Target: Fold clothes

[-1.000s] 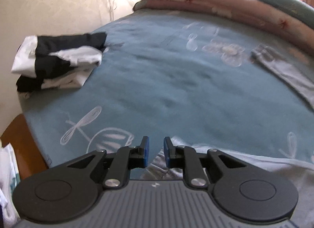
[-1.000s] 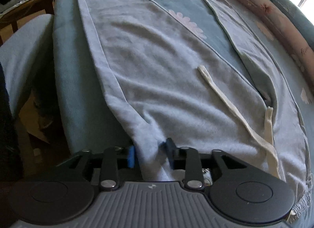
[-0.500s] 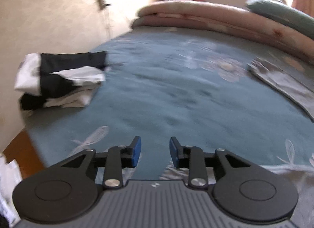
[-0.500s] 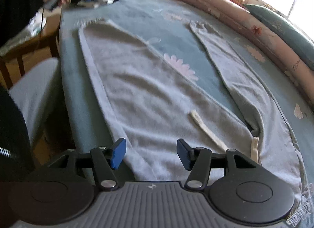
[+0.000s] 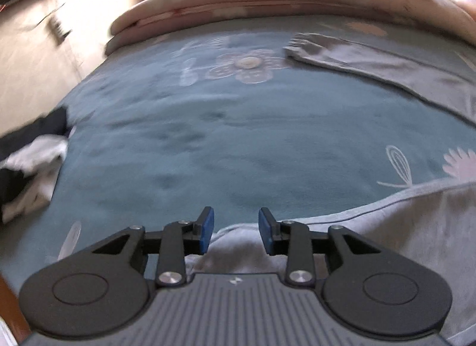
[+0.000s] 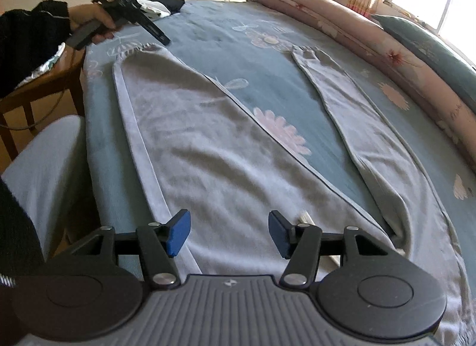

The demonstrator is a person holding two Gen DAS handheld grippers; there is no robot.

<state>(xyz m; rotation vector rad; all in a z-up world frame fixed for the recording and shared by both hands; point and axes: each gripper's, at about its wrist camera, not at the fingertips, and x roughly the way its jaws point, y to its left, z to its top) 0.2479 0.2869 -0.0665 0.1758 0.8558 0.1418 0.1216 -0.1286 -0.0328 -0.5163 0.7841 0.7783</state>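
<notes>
The grey sweatpants point(image 6: 226, 149) lie spread flat on the blue bedspread point(image 6: 244, 57), both legs apart, no fold visible; a folded pile point(image 5: 26, 164) sits aside (black and white); left gripper point(image 5: 236, 228) half open, right gripper point(image 6: 228, 231) wide, both empty.

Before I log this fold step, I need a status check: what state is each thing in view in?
Left gripper: open, empty, over a trouser cuff.
Right gripper: open, empty, over the waist end.
Grey trousers: spread flat, legs apart, not folded.
Drawstring: loose on the trousers, mostly hidden.
Black-and-white clothes: piled near the bed edge.
Pink quilt: rolled along the far side.
Bed: covered by a teal floral sheet.
</notes>
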